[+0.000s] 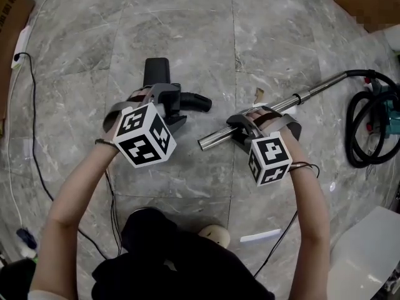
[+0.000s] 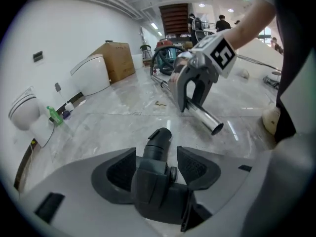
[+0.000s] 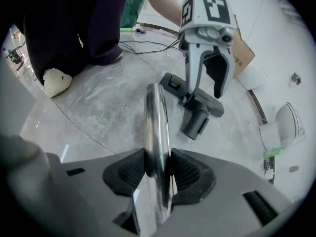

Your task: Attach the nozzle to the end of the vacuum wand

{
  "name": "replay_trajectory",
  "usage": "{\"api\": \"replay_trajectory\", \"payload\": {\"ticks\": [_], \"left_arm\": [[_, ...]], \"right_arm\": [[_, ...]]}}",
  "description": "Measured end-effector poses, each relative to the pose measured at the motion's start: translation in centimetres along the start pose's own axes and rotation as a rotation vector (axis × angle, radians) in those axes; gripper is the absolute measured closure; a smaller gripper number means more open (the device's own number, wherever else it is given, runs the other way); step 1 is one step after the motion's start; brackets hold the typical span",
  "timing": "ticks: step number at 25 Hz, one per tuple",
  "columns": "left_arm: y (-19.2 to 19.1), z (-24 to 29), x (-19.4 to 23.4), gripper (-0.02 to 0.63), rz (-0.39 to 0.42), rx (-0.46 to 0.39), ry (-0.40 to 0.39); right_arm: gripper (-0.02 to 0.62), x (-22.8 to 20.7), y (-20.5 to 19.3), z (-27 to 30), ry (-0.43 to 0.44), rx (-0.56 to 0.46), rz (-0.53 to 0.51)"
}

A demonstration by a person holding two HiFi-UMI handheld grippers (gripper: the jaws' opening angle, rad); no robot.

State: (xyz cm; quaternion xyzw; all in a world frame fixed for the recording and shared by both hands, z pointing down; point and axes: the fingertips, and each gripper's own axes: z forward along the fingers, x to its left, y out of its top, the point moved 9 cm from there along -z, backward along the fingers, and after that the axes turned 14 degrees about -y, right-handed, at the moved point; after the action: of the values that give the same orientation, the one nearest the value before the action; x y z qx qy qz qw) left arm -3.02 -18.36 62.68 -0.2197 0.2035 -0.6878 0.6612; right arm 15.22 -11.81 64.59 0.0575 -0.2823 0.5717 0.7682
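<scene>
Black nozzle [image 1: 156,72], shiny silver wand [image 1: 294,99], grey white-veined marble floor [image 1: 187,36], black hose [image 1: 356,136]

- Floor [image 1: 187,42]: grey marbled stone tiles with thin joints
- Black nozzle [image 1: 156,72] lies left of centre, neck turned to the right, apart from the open end of the chrome wand [image 1: 312,92]
- Black hose [image 1: 359,127] lies coiled at the right edge
- Thin dark cable [image 1: 34,111] runs down the left side, below a cardboard box [image 1: 9,17]
- White strip [image 1: 260,235] and tan scrap [image 1: 258,95] lie loose

Bare floor [image 1: 201,122] btwn nozzle [image 1: 192,100] & wand [image 1: 309,94] end is open; hose coil [image 1: 351,133] blocks far rt.
</scene>
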Motion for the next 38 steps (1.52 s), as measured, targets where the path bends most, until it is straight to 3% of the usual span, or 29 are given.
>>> {"api": "replay_trajectory", "payload": {"ticks": [4,8,15,18,20,25,32,38], "left_arm": [[1.1,2.0,0.6,0.359,0.057,0.091,-0.039],[1.9,4.0,1.4,0.359,0.109,0.186,-0.030],[2.6,6.8,2.1,0.360,0.105,0.281,-0.034],[2.5,7.8,1.7,0.360,0.190,0.389,0.018],[2.5,8.1,1.5,0.371,0.235,0.417,0.044],[2.4,7.4,1.5,0.402,0.247,0.368,0.065],[1.9,1.5,2.4,0.407,0.054,0.097,0.126],[0.1,-2.9,0.7,0.407,-0.052,-0.029,0.176]], "right_arm": [[0.437,-0.7,-0.7,-3.0,-0.008,-0.007,0.010],[0.437,-0.3,-1.0,-4.4,-0.013,-0.011,0.004],[0.437,0.3,-1.1,-5.8,-0.028,-0.026,0.000],[0.437,0.0,-1.1,-6.6,-0.043,-0.036,0.007],[0.437,-0.3,-1.2,-7.0,-0.053,-0.039,0.017],[0.437,-0.5,-1.0,-7.2,-0.063,-0.039,0.027],[0.436,-1.7,-0.3,-7.6,-0.113,-0.054,0.071],[0.436,-4.5,1.4,-8.1,-0.200,-0.104,0.122]]}}
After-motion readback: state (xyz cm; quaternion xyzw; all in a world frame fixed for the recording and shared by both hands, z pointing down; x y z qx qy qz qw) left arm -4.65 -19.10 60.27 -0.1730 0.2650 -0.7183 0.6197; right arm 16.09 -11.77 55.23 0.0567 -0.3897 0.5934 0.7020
